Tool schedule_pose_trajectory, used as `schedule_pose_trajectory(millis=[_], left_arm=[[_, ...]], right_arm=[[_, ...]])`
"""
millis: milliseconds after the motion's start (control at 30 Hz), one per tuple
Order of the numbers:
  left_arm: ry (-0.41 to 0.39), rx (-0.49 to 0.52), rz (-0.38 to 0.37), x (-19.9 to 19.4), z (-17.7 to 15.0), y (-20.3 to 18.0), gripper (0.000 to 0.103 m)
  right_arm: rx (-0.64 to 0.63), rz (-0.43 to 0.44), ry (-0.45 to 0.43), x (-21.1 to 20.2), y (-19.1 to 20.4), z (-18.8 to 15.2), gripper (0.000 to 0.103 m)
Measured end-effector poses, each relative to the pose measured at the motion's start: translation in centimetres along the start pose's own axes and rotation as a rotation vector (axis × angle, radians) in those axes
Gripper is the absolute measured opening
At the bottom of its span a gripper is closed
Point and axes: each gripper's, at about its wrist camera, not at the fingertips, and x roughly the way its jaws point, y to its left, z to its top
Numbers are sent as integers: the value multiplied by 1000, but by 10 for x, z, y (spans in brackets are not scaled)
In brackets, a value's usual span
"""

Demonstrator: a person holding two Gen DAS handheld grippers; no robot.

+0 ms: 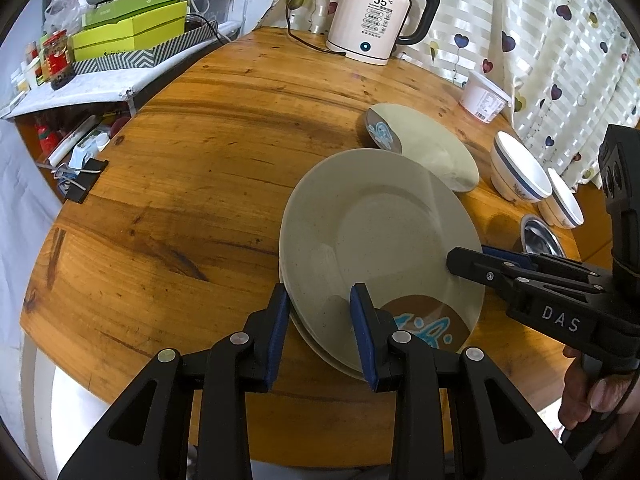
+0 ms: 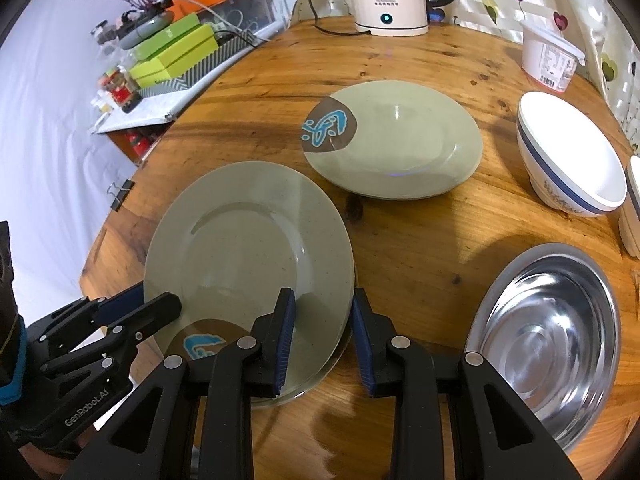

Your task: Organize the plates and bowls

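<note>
Left gripper (image 1: 320, 336): I see its jaws open, one finger each side of the near rim of the top plate (image 1: 380, 240), not pressing.
Right gripper (image 2: 324, 344): jaws open too, astride the right rim of the same plate; nothing held.
Plate stack: lower centre of both frames, the top plate on another plate (image 2: 320, 380) on the wooden table (image 1: 180, 200).
Third plate (image 2: 400, 140): upper centre of the right wrist view, apart from the stack.
Bowls: white bowl (image 2: 568, 160) at right edge, steel bowl (image 2: 548, 340) at lower right.
Kettle (image 1: 376, 16): top centre, display reads 55.
</note>
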Motion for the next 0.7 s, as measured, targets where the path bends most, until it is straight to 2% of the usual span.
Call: schedule_pose_trajectory(millis=[500, 700], left_arm=[[4, -7, -6, 0, 0, 2, 32], [-26, -35, -24, -5, 6, 12, 34]], right_arm=[[-4, -2, -16, -2, 1, -1, 30], [5, 4, -26, -3, -4, 1, 30]])
